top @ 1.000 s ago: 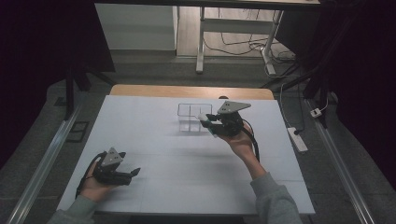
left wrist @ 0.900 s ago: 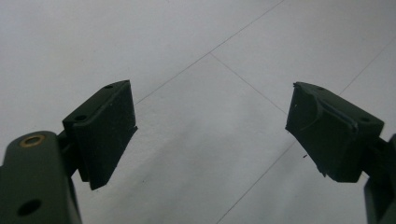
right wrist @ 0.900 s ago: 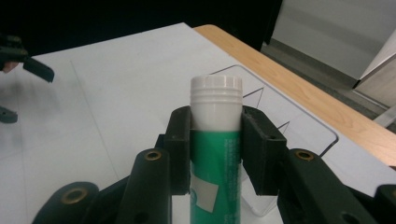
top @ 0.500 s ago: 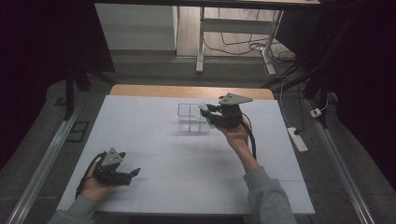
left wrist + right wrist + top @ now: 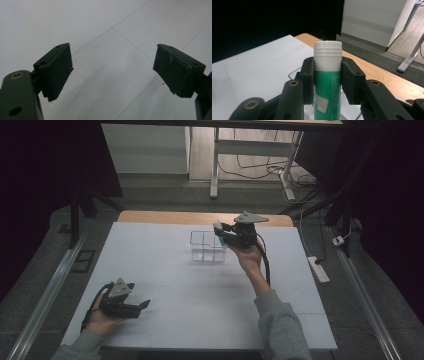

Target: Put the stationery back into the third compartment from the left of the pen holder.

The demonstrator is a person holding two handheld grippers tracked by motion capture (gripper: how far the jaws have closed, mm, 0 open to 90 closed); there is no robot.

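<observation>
A green glue stick (image 5: 327,85) with a white cap is pinched in the right gripper (image 5: 223,234), held up over the clear box (image 5: 208,246).

The stick is round and smooth, with ridges around its cap, and it is squeezed between the two black jaws just under the cap. The box is see-through and split into small parts, and it sits on the far middle of the white surface (image 5: 165,255). Thin lines are seen across the surface, and a strip of wood is seen at its far edge. The left gripper (image 5: 131,305) is rested low at the near left, jaws spread wide with nothing between them. The room around is dark, with cables on the floor. Since the earlier picture, the right gripper has been lifted higher and moved farther away.
</observation>
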